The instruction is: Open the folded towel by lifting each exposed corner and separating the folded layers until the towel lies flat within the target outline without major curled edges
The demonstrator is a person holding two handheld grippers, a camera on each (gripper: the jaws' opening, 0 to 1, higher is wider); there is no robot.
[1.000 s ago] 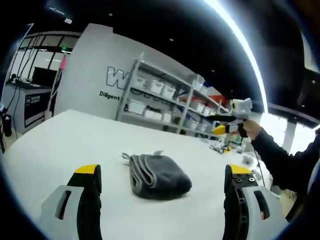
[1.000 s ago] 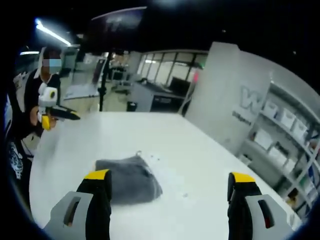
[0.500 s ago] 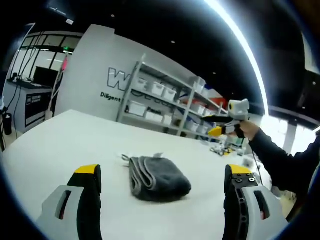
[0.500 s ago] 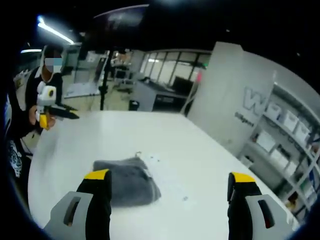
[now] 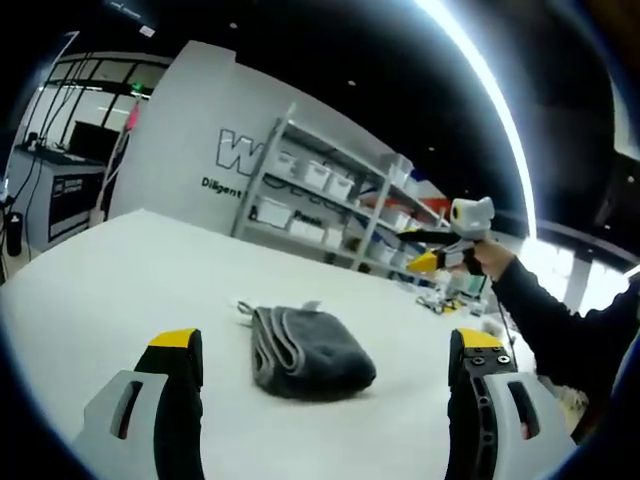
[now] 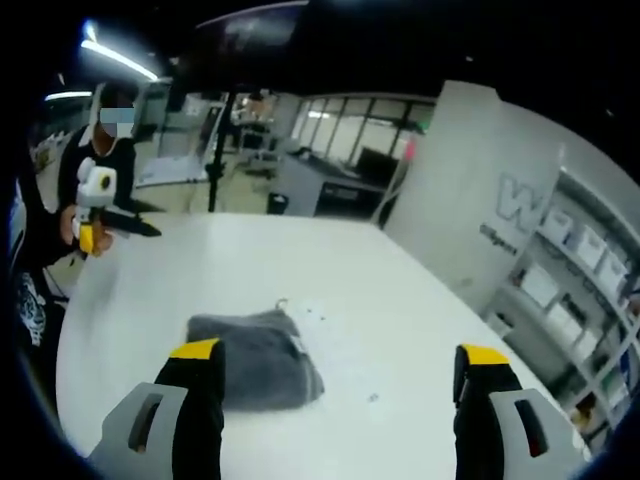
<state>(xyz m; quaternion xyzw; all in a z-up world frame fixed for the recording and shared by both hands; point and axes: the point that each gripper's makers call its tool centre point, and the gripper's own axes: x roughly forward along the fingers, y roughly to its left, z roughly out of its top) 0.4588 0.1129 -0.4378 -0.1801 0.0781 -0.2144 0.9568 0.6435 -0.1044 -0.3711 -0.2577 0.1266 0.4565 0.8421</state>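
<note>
A folded dark grey towel (image 5: 305, 352) lies on the white table (image 5: 110, 270), its layered edge turned to the left in the left gripper view. My left gripper (image 5: 326, 340) hovers in front of it, open, with nothing between the jaws. In the right gripper view the towel (image 6: 255, 355) lies low and left of centre on the table (image 6: 340, 270), a small tag at its far corner. My right gripper (image 6: 338, 352) is open and holds nothing, short of the towel. Each gripper also appears in the other's view, held above the table: the right gripper (image 5: 450, 245) and the left gripper (image 6: 100, 212).
Metal shelves with white bins (image 5: 330, 195) stand behind the table beside a white lettered wall (image 5: 190, 140). The person's dark sleeve (image 5: 545, 320) reaches in from the right. Small items (image 5: 445, 295) lie at the table's far end. A stand (image 6: 215, 150) and desks (image 6: 320, 185) are beyond the table.
Both views have shifted slightly with the hands. The towel lies as before, and both grippers stay open above the table.
</note>
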